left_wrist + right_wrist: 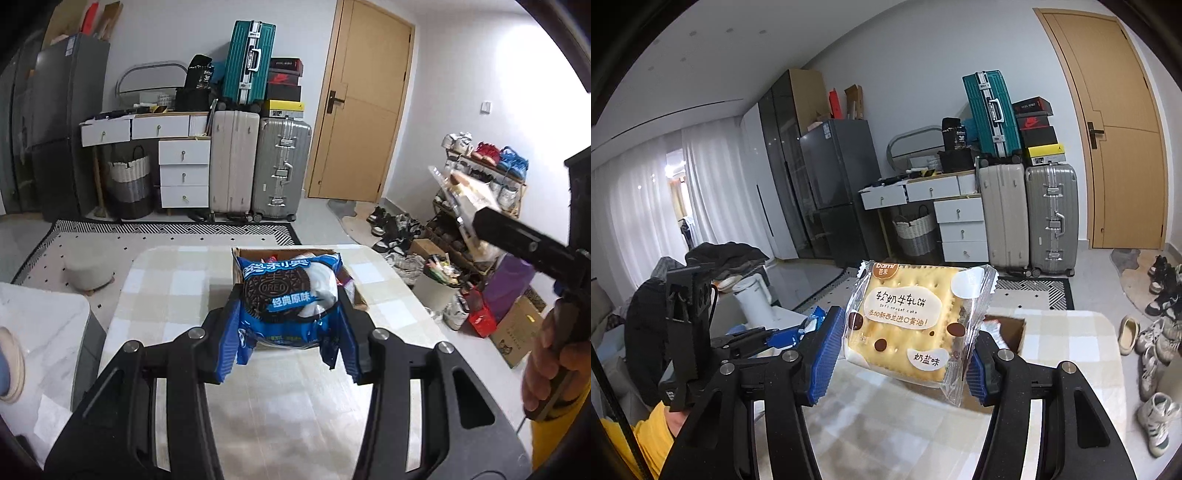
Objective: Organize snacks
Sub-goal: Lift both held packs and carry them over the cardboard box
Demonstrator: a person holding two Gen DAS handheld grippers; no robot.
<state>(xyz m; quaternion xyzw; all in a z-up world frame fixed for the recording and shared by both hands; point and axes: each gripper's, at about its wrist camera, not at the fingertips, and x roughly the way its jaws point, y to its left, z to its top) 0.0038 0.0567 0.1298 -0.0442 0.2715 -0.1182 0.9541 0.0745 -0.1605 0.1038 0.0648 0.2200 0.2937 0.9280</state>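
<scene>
Left gripper (pixel 290 325): jaws clamped on the Oreo pack (pixel 290 295), blue ribbed pads pressing both its sides; held above the table (pixel 177 280).
Oreo pack: glossy blue film, crinkled, with a round dark biscuit printed on the front; the sealed ends flare out below the pads.
Right gripper (pixel 905 350): jaws clamped on the cracker pack (pixel 912 325), the pads against its left and right edges, lifted over the table (pixel 1067 350).
Cracker pack: clear film with zigzag-cut ends, a square pale cracker sandwich inside, pricked with holes; tilted, right side lower.
Box (pixel 354 291): brown cardboard, open top, on the far part of the table, just behind the Oreo pack in the left view; coloured wrappers show inside.
Table: rounded corners, covered by a soft cloth in beige and white checks.
Left view only: the right gripper (pixel 476 218) seen side-on at far right with the cracker pack (pixel 465 192) blurred at its tip, a hand (pixel 550 365) on its handle, a shoe rack (pixel 484 173) and a bin (pixel 439 284) beside the table.
Right view only: the left gripper (pixel 798 332) from the side at near left, a scrap of blue film at its tip, white curtains (pixel 646 206) and a white kettle (pixel 753 299).
Both views: three hard-shell suitcases (pixel 258 110), ribbed, and a wooden door (pixel 362 107).
</scene>
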